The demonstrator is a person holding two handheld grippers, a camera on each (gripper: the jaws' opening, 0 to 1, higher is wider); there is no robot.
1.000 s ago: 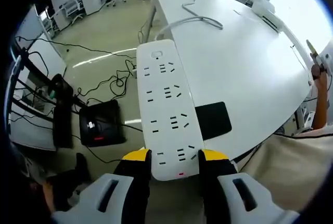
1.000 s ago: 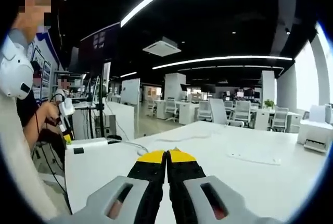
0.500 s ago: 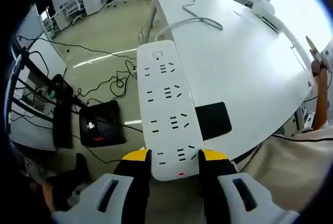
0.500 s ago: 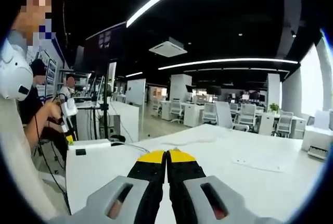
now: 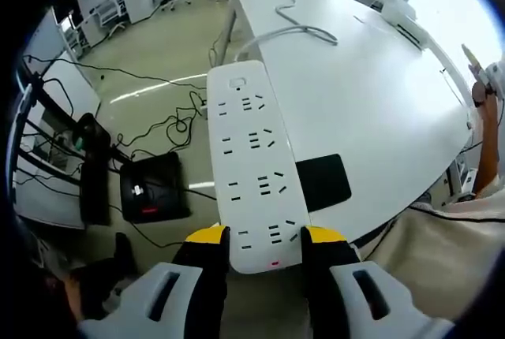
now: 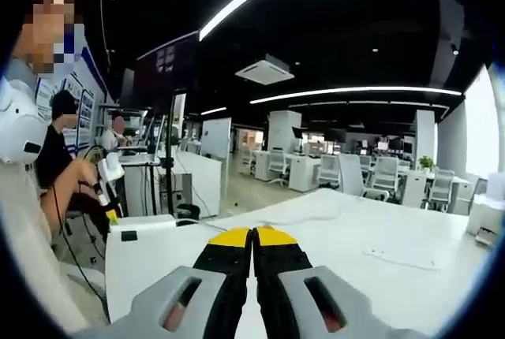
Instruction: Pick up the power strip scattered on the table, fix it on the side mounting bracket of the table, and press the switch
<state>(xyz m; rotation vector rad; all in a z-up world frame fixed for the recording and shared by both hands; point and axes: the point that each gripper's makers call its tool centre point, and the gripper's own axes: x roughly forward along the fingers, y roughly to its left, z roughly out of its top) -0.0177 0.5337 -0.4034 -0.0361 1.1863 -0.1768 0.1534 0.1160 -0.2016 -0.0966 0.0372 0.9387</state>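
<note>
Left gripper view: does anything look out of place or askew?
Yes. The long white power strip, clamped by the left tool, hangs past the white table edge over the floor beside a black rectangular pad.

The left gripper points forward and down, its yellow-tipped jaws spread and clamped on the two long sides of the near end of a white power strip, which runs straight out ahead from between them. The right gripper is held about level, pointing forward, its yellow-tipped jaws pressed together with nothing between them. In the left gripper view, the person's forearm shows at the right edge, raised, above a light-coloured sleeve.
</note>
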